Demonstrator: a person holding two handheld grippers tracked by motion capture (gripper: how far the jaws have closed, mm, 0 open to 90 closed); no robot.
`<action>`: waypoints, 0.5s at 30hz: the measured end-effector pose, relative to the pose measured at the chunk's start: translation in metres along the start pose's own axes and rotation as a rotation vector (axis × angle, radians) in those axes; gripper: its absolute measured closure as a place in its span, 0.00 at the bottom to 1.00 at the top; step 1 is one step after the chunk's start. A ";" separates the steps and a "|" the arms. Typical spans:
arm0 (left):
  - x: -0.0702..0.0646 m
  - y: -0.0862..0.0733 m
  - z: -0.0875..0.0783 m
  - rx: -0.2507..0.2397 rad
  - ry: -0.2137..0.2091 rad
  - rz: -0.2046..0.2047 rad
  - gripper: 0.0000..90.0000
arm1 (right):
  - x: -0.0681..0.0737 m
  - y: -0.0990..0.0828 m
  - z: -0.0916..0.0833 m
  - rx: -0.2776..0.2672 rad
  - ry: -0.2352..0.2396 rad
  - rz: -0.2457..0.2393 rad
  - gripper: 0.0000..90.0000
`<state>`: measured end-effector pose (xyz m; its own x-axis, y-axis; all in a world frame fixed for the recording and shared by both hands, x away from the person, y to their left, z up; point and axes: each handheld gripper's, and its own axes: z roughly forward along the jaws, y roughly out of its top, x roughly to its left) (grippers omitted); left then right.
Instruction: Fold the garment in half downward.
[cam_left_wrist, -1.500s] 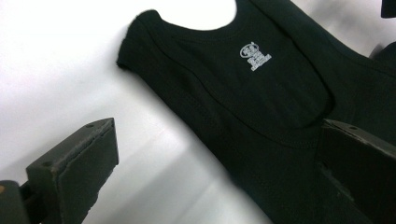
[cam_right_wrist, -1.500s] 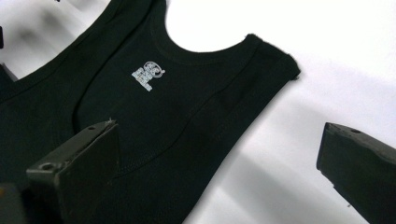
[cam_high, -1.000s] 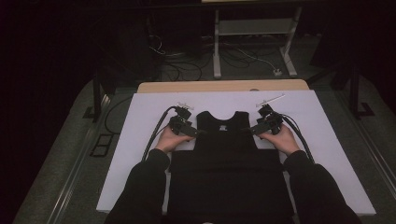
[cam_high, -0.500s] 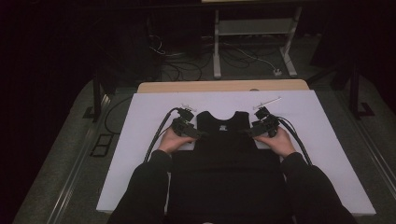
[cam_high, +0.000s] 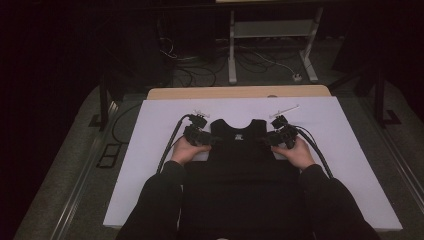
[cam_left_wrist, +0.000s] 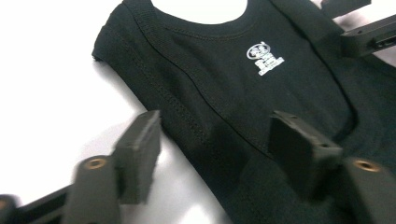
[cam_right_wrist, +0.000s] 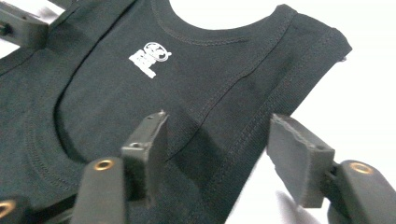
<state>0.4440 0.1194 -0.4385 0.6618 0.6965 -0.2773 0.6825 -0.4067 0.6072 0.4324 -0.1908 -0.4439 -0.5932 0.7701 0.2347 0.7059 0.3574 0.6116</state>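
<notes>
Left tool (cam_high: 212, 139) first: we have just been narrowing its jaws over the armhole edge of the black vest (cam_high: 240, 150) lying flat on the white counter (cam_high: 150, 150); the right tool (cam_high: 265, 139) likewise, neither yet pinching, so a two-sided lift seems close.

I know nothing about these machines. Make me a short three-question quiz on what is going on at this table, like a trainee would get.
1. What garment lies on the white table?
2. True or false: the left claw is at the hem of the garment.
3. Which edge sits between the right claw's jaws? A) neckline B) armhole edge C) hem

Key
1. A black sleeveless top with a small white print below its neckline.
2. False: it straddles an armhole edge near the shoulder. Both claws' jaws have just been closing, with fabric between them, not yet clamped.
3. B
</notes>
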 end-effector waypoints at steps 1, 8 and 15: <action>-0.001 0.000 0.001 0.005 -0.002 0.005 0.44 | 0.001 0.000 0.000 -0.002 -0.006 -0.006 0.45; -0.007 0.002 0.006 0.015 -0.007 0.010 0.63 | 0.012 -0.001 0.003 -0.008 -0.045 -0.014 0.66; -0.011 -0.003 0.006 -0.006 0.049 -0.003 0.81 | 0.013 -0.005 0.004 -0.021 0.007 0.060 0.89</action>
<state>0.4362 0.1093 -0.4416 0.6435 0.7259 -0.2429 0.6828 -0.4009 0.6108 0.4229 -0.1800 -0.4466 -0.5529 0.7861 0.2762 0.7319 0.2999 0.6118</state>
